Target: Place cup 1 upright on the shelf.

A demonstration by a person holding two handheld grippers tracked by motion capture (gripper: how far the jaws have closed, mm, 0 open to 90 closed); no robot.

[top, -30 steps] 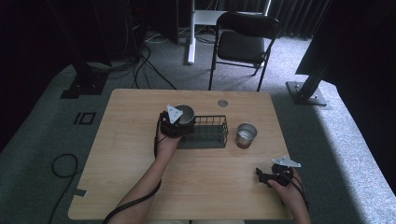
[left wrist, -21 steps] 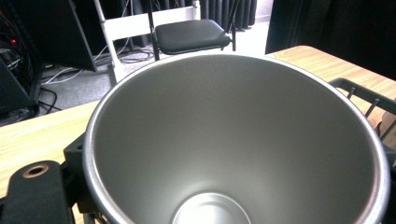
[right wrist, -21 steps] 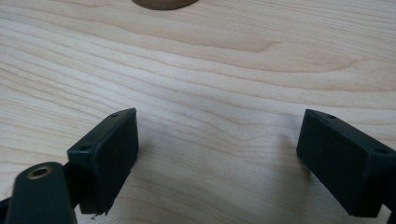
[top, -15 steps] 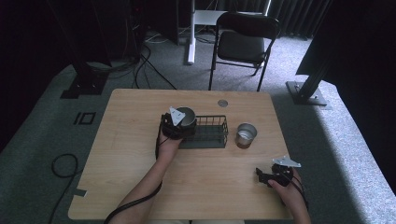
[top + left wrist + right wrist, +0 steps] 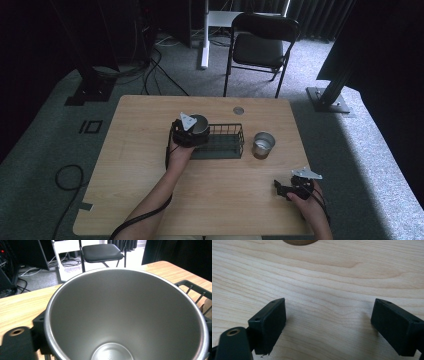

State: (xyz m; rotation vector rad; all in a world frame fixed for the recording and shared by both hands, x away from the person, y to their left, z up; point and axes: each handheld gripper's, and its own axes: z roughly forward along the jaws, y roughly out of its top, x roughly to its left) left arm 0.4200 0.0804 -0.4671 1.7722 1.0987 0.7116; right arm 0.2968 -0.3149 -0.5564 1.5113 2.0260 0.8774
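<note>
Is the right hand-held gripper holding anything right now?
No: the right hand-held gripper has its jaws spread wide over bare table, with nothing between them.

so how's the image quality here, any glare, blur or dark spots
High view: room edges fall into near black, daylight strikes the floor at right, the table is evenly lit. Left gripper view: the metal cup is so close that its rim curves and looks soft, with mild sheen inside. Right gripper view: wood grain sharp, right tongs slightly blurred.

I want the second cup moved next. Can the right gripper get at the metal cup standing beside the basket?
Probably yes: the right gripper is open with nothing between its jaws, and only bare table separates it from the cup.
</note>
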